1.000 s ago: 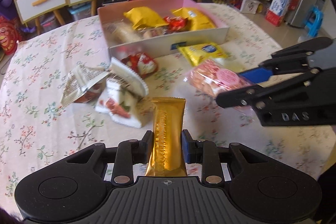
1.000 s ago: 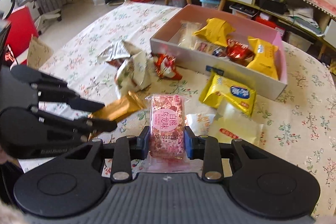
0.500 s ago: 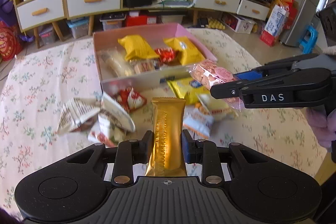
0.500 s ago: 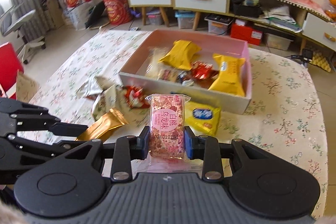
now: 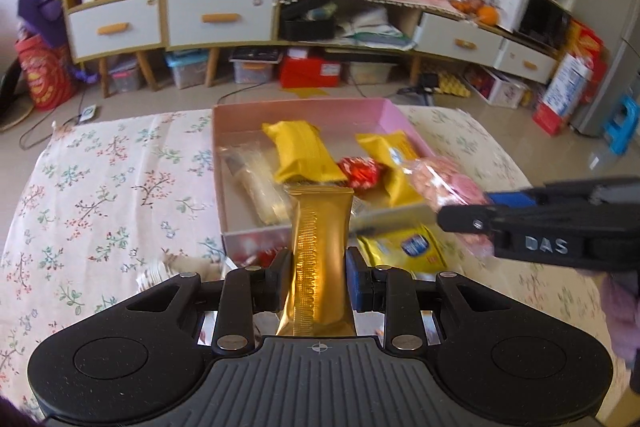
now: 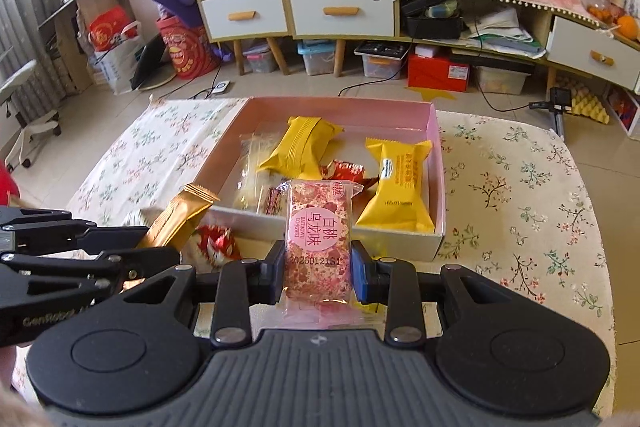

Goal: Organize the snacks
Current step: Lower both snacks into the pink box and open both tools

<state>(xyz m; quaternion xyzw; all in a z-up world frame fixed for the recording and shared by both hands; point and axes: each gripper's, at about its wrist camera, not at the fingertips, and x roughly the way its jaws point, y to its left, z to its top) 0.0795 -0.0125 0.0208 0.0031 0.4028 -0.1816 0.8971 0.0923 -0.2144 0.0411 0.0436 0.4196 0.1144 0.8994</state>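
1. Gold snack bar (image 5: 318,251) stands upright in the left gripper (image 5: 318,281), whose fingers (image 5: 276,281) are clenched on its lower half; its crimped top edge reaches up in front of the near wall of the pink box (image 5: 256,239).
2. Pink snack packet (image 6: 319,239), printed with a round pink label and a date code, is clamped between the fingers (image 6: 362,277) of the right gripper (image 6: 318,277), which press on both of its long sides. It is held just in front of the box's near wall.
3. Seen from the left wrist view, the right gripper comes in from the right edge with the pink packet at its tip, over the box's near right corner; that part of the picture is blurred.
4. Inside the box lie two yellow pillow packs, one (image 6: 298,149) near the middle and one (image 6: 398,187) by the right wall, a red wrapped snack (image 5: 360,175) between them, and a clear packet (image 6: 256,167) to the left.
5. Outside the box, on the floral tablecloth (image 6: 520,195) covering the table, a yellow packet with a blue logo (image 5: 404,247) lies just before the near wall, and a red-and-white snack (image 6: 214,241) lies near the left gripper.
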